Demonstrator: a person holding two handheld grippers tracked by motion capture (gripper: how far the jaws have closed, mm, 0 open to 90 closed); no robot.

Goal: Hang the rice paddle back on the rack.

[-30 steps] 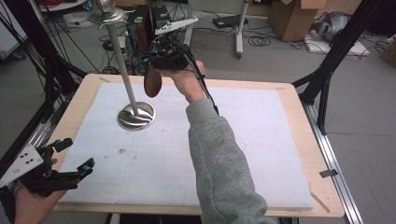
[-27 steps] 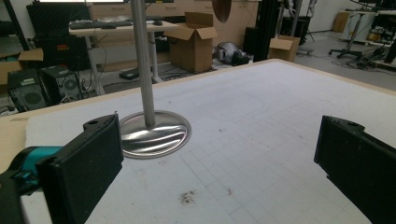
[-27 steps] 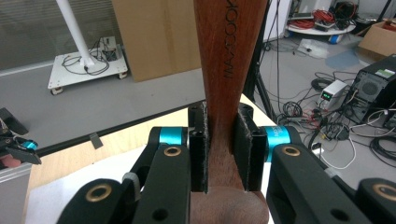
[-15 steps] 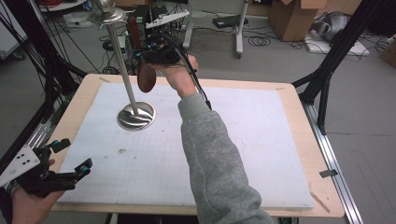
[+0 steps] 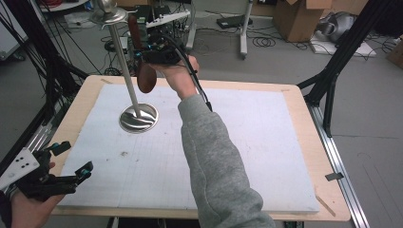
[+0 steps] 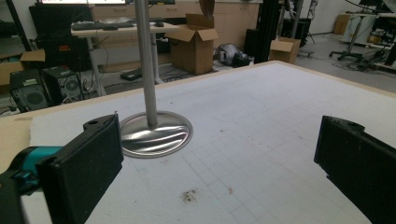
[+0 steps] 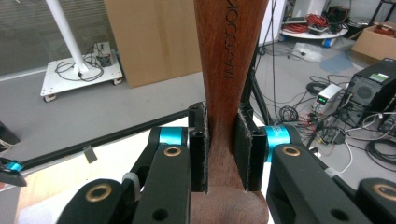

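The right gripper (image 5: 142,57) is raised over the far left of the bench (image 5: 304,123), its 2 jaws clamped on the narrow neck of a dark brown wooden spoon (image 5: 146,78). In the right gripper view the pads pinch the spoon (image 7: 227,70) squarely from both sides. The spoon hangs bowl-down in the air, just beside the thin pole of a polished metal stand with a round base (image 5: 138,118) and a small disc at its top. The left gripper (image 5: 71,173) rests low at the near left corner, jaws wide apart and holding nothing (its view looks across the white gridded mat (image 6: 261,135) toward the stand's base (image 6: 156,133)).

The step in hand looks like bringing the spoon to the stand's top. To do it well, keep the grip firm so the handle cannot pivot, approach slowly, avoid knocking the slim pole, and keep the left gripper ready to steady the base.
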